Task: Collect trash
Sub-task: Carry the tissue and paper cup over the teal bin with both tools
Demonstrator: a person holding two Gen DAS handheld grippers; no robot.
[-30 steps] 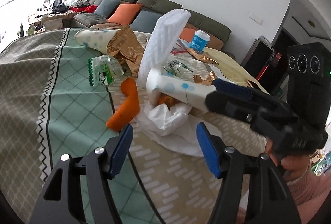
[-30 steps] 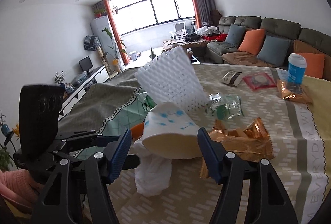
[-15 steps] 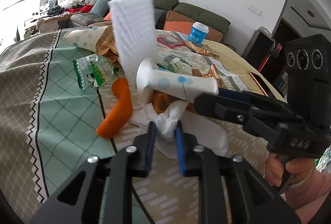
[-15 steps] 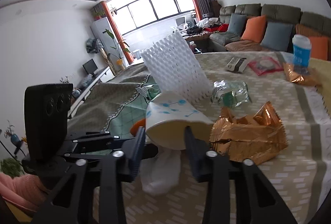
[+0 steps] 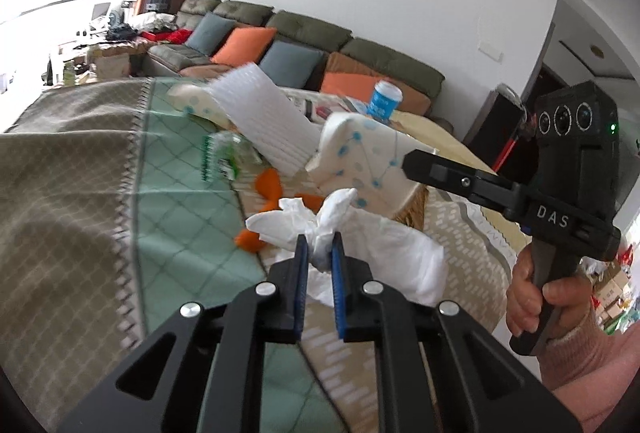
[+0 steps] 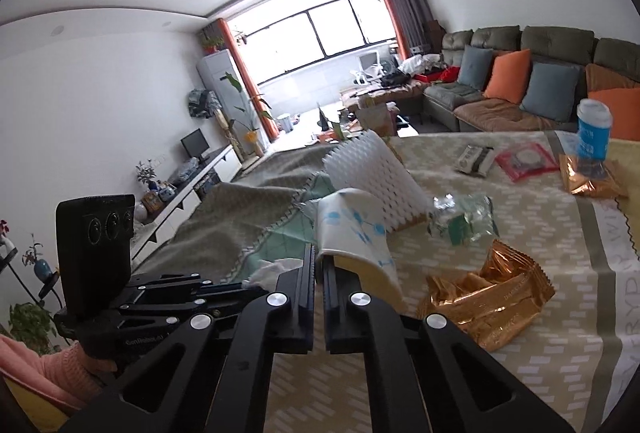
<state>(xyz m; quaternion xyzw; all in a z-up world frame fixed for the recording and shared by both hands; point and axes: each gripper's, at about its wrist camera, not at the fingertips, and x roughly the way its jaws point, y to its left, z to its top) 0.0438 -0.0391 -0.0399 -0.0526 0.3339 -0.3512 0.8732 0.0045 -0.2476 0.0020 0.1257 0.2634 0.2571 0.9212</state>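
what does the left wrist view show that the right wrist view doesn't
Only the left wrist view: the orange peel scraps and the left hand-held gripper shut on the crumpled white tissue.
Only the right wrist view: the crumpled gold foil wrapper.
Both: the flattened white paper cup with blue dots, pinched by the right hand-held gripper, and the white foam netting sleeve.

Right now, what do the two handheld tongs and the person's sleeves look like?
Both tongs, left and right, are matte black angular frames with silver screw heads and blue pads on the fingers. Each carries a black camera box with three round lenses; the right one's body reads DAS and shows a green light. The sleeves are pink ribbed knit.
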